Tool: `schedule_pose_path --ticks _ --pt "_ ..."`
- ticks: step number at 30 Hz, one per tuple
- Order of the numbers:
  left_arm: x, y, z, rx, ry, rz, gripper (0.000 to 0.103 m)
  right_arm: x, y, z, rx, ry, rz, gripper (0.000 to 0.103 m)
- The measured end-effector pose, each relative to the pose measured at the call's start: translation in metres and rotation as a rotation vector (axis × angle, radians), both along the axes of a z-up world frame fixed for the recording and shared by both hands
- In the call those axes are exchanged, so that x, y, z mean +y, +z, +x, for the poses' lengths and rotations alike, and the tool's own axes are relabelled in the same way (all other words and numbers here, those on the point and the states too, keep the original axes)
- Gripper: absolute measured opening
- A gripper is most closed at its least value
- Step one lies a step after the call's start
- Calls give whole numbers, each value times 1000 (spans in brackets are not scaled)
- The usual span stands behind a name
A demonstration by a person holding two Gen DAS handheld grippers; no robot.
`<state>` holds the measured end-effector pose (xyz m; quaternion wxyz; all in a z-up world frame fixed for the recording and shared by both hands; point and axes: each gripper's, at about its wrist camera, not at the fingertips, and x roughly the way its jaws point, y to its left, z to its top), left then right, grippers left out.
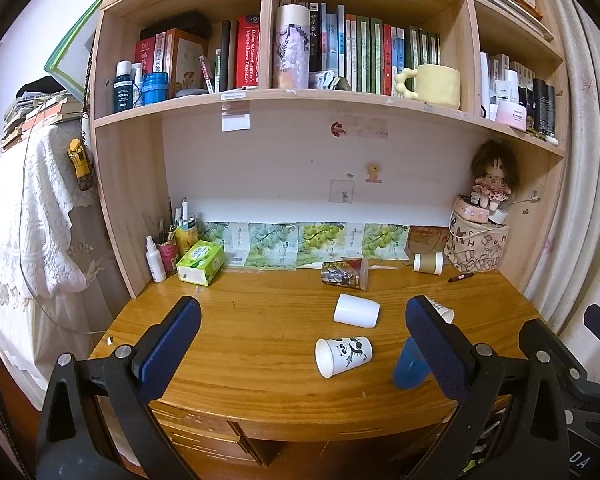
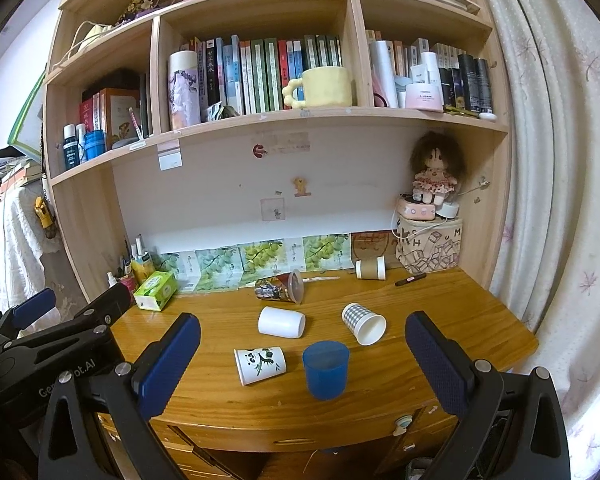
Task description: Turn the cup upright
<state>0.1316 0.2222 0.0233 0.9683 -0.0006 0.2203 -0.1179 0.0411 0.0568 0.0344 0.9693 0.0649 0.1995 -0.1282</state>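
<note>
Desk w/ blue cup upright, others tipped; both grippers agape, empty.

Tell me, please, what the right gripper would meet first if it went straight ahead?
Probably the blue cup, upright near the desk's front edge, between the open right gripper's fingers; depth is uncertain.

Blue plastic cup upright nr desk front edge, mouth up. Panda paper cup on its side just left of it, mouth facing left. Plain white cup, checked cup, printed clear-lid cup & brown-sleeve cup all on their sides farther back.
</note>
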Motion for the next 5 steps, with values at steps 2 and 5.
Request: schedule_pose_path --ticks 2,5 --pt "-1 -1 -1 -1 2 0 102 0 0 0 -1 -1 -1 102" --pt "-3 0 -1 -4 1 -1 102 -1 0 0 0 -1 -1 102"
